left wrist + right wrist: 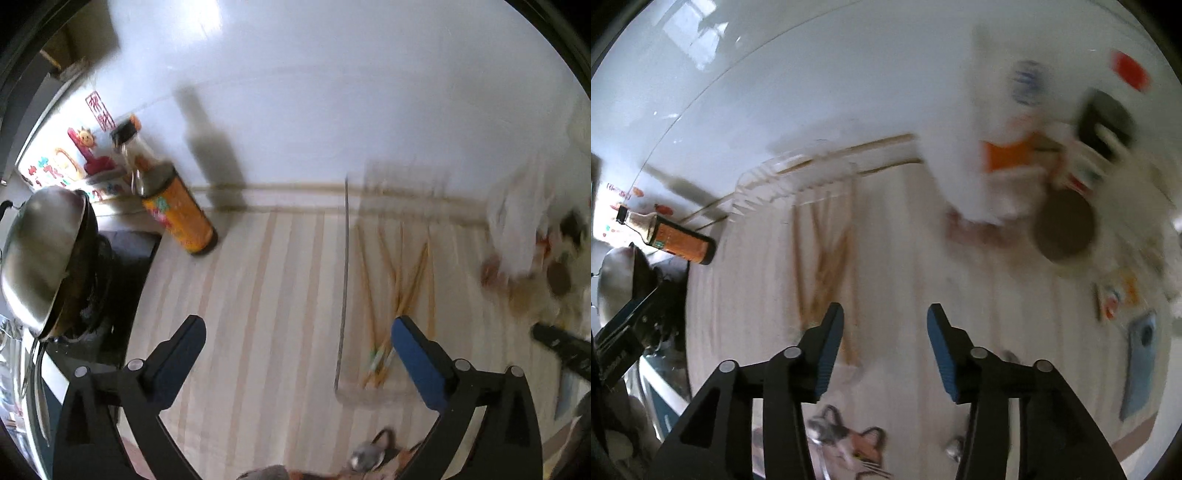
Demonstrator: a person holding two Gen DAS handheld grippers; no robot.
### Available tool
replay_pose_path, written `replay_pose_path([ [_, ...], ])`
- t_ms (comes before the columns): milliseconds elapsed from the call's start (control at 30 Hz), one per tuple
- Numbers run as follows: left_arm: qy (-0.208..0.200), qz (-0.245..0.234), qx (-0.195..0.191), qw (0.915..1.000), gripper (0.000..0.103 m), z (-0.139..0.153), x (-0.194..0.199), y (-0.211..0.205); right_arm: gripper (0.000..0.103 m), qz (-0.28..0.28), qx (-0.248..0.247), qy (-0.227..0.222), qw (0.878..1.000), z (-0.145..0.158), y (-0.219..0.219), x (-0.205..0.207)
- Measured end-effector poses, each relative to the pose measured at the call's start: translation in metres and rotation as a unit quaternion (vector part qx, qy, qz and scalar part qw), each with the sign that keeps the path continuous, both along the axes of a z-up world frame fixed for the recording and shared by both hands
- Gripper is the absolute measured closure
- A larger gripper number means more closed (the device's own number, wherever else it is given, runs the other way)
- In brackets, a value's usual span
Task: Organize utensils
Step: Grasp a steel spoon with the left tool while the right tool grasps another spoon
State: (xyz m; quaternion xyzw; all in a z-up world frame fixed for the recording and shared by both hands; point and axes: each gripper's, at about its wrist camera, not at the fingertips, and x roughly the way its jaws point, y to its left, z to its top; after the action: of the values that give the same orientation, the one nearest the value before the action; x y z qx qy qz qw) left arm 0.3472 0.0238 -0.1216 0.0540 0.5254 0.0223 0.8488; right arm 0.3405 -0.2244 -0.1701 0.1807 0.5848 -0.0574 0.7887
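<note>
Several wooden chopsticks (397, 291) lie inside a clear plastic tray (345, 280) on the striped counter, blurred by motion. My left gripper (297, 328) is open and empty; its right finger overlaps the tray's near end. In the right wrist view the chopsticks (827, 266) lie in the clear tray (768, 177) just beyond my right gripper (884, 314), which is open and empty above the counter. The left gripper's arm (624, 332) shows at that view's left edge.
A sauce bottle (173, 199) stands at the back left by the wall, also seen in the right wrist view (676, 236). A wok with a metal lid (40, 254) sits on the stove at left. White bags and packets (1034, 147) and a brown round lid (1063, 229) crowd the right.
</note>
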Motion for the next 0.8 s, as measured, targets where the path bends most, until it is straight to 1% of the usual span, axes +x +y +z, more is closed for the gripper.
replay_pose_path([
  [67,0.014,-0.007,0.003,0.9999,0.000,-0.014,-0.014,-0.001,0.049,-0.015,-0.009,-0.008,1.000,-0.001,-0.008,-0.024],
  [167,0.053,-0.017,-0.003,0.9984,0.000,-0.040,-0.043,-0.003,0.049,-0.034,-0.015,-0.004,0.999,-0.007,-0.018,-0.059],
  [300,0.118,-0.022,-0.007,0.9928,0.001,-0.080,-0.081,-0.007,0.049,-0.053,0.002,0.014,0.999,-0.020,-0.032,-0.107],
  [400,0.151,-0.036,-0.008,0.9878,0.001,-0.104,-0.105,-0.015,0.050,-0.047,0.010,0.040,0.998,-0.039,-0.027,-0.141],
  [500,0.183,-0.049,-0.016,0.9817,0.010,-0.129,-0.120,-0.022,0.065,-0.034,0.021,0.073,0.997,-0.062,-0.025,-0.166],
  [533,0.192,-0.053,-0.018,0.9799,0.015,-0.137,-0.122,-0.026,0.066,-0.030,0.024,0.085,0.996,-0.073,-0.022,-0.174],
  [567,0.198,-0.056,-0.019,0.9785,0.019,-0.142,-0.124,-0.028,0.066,-0.027,0.025,0.093,0.995,-0.081,-0.019,-0.178],
  [633,0.209,-0.058,-0.020,0.9759,0.032,-0.153,-0.124,-0.034,0.068,-0.020,0.023,0.104,0.994,-0.093,-0.013,-0.183],
  [667,0.212,-0.058,-0.020,0.9752,0.035,-0.157,-0.123,-0.036,0.069,-0.014,0.022,0.110,0.994,-0.099,-0.010,-0.185],
  [733,0.214,-0.058,-0.015,0.9751,0.049,-0.162,-0.122,-0.038,0.069,-0.001,0.012,0.117,0.993,-0.108,-0.002,-0.187],
  [767,0.209,-0.057,-0.018,0.9761,0.050,-0.161,-0.121,-0.038,0.069,0.002,0.005,0.119,0.993,-0.111,0.000,-0.188],
  [800,0.208,-0.058,-0.023,0.9762,0.056,-0.160,-0.120,-0.038,0.069,0.006,-0.001,0.122,0.993,-0.113,0.002,-0.189],
])
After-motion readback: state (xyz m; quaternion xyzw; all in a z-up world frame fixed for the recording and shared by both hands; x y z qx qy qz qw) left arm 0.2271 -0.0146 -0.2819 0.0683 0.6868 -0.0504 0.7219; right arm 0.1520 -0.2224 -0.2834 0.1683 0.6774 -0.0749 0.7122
